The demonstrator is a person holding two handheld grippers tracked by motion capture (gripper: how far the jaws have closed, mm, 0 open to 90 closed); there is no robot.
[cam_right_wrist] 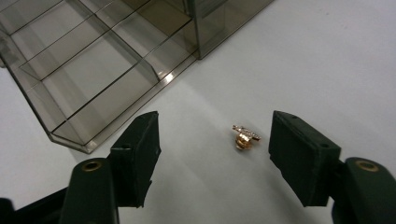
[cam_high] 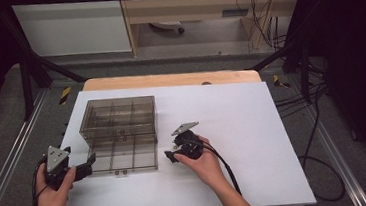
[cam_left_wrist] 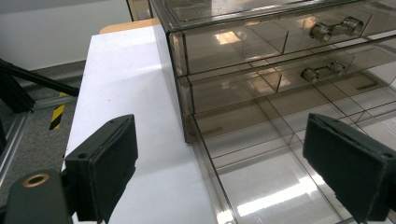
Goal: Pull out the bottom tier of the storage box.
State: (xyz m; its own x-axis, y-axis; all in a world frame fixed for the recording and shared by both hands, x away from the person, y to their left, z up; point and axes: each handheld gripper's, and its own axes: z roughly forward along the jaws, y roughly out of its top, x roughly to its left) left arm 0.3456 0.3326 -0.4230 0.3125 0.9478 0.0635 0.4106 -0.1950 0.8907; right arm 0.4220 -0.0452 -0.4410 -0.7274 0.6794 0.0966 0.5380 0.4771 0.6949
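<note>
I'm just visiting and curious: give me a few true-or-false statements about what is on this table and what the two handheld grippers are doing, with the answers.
1. A small gold-coloured trinket lies on the white table between the jaws of the right gripper. True.
2. The right gripper already pinches the trinket. False: its jaws stand apart on either side, not touching it.
3. The smoky clear drawer box has its bottom drawer pulled out. True.
4. The open drawer's compartments are full of jewellery. False: those that show look empty.
5. The left gripper is open beside the box's corner. True.
6. The left gripper clamps a drawer knob. False: the knobs sit farther off, untouched.
</note>
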